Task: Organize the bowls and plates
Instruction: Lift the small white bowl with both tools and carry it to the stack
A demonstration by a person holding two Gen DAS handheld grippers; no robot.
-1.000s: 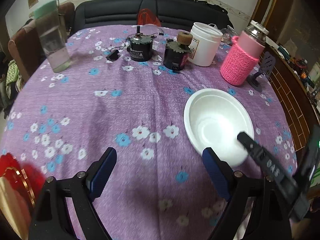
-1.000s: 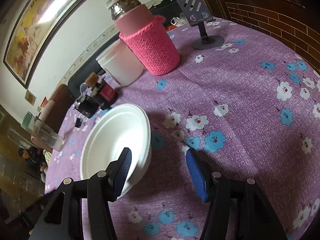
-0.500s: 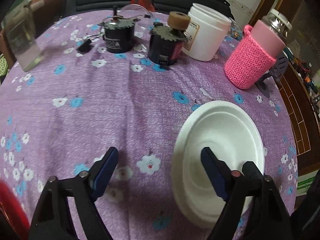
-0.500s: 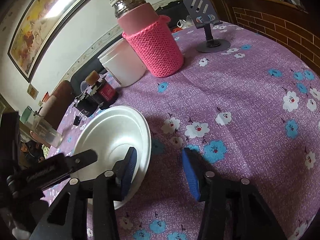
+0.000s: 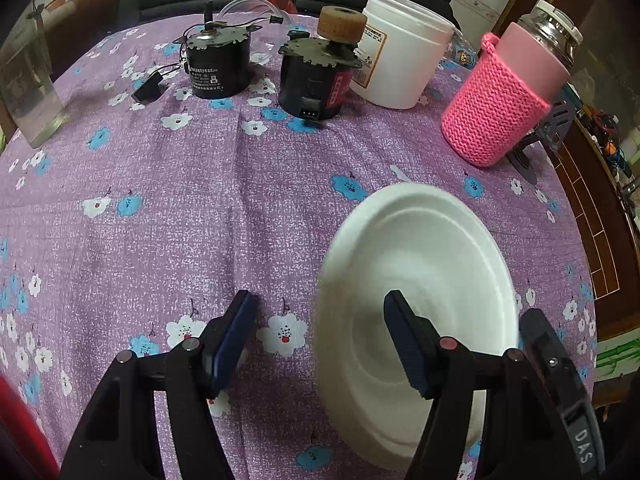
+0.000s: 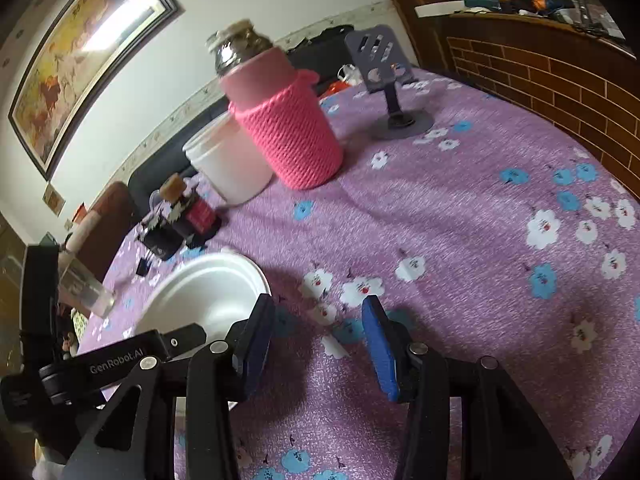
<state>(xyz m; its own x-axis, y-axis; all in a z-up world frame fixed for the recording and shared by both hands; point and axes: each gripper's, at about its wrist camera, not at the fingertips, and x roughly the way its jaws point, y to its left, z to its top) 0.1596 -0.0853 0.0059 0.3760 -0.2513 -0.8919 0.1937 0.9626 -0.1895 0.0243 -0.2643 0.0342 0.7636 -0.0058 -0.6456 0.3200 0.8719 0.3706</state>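
You can read "GenRobot.AI" in white on the black left gripper [image 6: 116, 360] body, seen from the right wrist view. On the right gripper [image 5: 580, 446], at the edge of the left wrist view, white letters read "DAS", cut off there. The white tub [image 5: 400, 48] has an orange-bordered label with a barcode, print too small to read. Both motors [image 5: 216, 60] carry labels, one white, one red, illegible.
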